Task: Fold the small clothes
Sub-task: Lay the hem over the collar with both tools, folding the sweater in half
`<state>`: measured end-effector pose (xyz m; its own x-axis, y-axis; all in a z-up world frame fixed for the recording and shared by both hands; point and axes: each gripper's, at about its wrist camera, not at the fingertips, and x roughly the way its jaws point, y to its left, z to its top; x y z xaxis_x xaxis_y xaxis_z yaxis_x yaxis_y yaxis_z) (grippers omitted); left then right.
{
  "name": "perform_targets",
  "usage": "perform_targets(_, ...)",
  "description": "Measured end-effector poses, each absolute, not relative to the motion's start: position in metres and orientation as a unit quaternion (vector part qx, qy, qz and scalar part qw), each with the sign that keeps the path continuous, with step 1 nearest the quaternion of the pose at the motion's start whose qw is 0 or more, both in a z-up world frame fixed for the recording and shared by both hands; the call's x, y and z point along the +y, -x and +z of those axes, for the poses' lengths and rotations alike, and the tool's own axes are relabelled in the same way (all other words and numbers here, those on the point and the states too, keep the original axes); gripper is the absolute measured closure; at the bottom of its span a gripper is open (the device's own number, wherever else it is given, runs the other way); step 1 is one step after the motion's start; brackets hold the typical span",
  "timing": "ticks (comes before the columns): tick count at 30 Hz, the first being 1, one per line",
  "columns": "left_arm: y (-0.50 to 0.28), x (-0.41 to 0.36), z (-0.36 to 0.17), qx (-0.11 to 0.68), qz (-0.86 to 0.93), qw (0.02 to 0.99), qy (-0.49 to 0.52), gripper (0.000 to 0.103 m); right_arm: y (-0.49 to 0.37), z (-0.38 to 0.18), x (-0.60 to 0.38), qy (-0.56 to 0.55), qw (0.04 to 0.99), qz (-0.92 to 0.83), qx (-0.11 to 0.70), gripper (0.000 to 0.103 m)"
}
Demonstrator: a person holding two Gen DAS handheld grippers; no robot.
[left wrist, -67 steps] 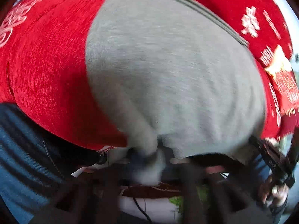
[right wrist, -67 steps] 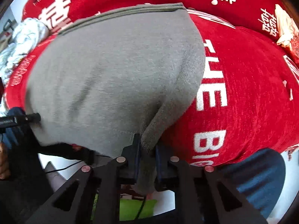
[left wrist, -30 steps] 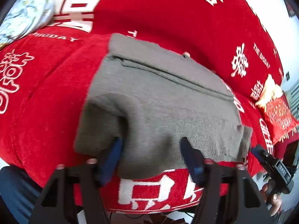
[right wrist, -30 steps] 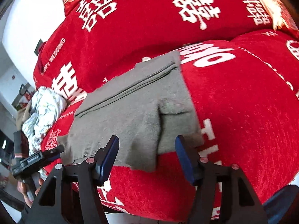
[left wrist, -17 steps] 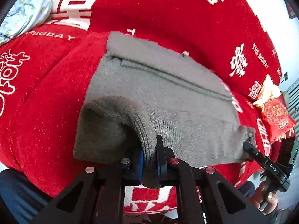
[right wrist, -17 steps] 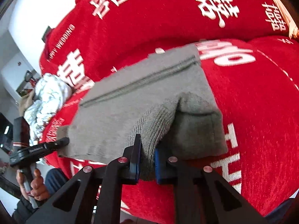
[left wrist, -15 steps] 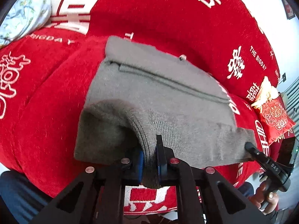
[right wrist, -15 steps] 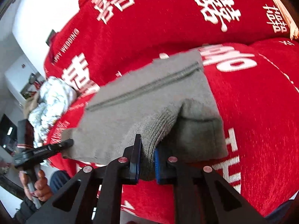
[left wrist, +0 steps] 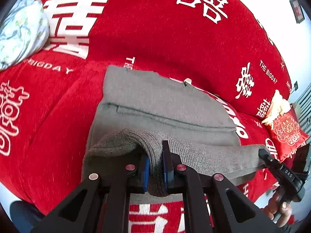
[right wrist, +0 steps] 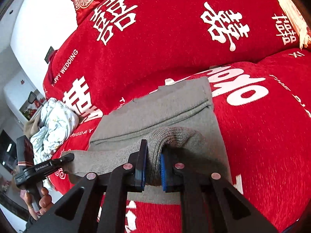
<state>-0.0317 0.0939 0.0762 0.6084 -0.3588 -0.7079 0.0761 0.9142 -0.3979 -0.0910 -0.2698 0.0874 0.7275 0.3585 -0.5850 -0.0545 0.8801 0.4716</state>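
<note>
A grey knit garment (left wrist: 165, 104) lies folded on the red sofa cover (left wrist: 147, 29); it also shows in the right wrist view (right wrist: 165, 112). My left gripper (left wrist: 155, 167) is shut on the near left part of its ribbed hem, lifted off the layer below. My right gripper (right wrist: 152, 167) is shut on the near right part of the same hem. The hem stretches between the two grippers. The right gripper shows in the left wrist view (left wrist: 268, 156), and the left gripper in the right wrist view (right wrist: 64, 158).
A crumpled pale floral cloth (left wrist: 21, 31) lies at the far left of the sofa, also in the right wrist view (right wrist: 52, 124). A red embroidered cushion (left wrist: 285, 130) sits at the right. The sofa back rises behind the garment. The sofa's front edge is just below my grippers.
Both grippers opened about a second ago, then shut on the near hem of the folded garment. Since then they have lifted the hem and carried it a little toward the far side.
</note>
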Motion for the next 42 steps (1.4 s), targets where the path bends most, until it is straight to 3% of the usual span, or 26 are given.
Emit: perform_targets(42, -0.096, 0.078, 0.094, 0.447, -0.101, 0.876, 0.153, 0.091, -0.045, 0.089, -0.276, -0.224, 0.889, 0.084, 0.392, 0.090)
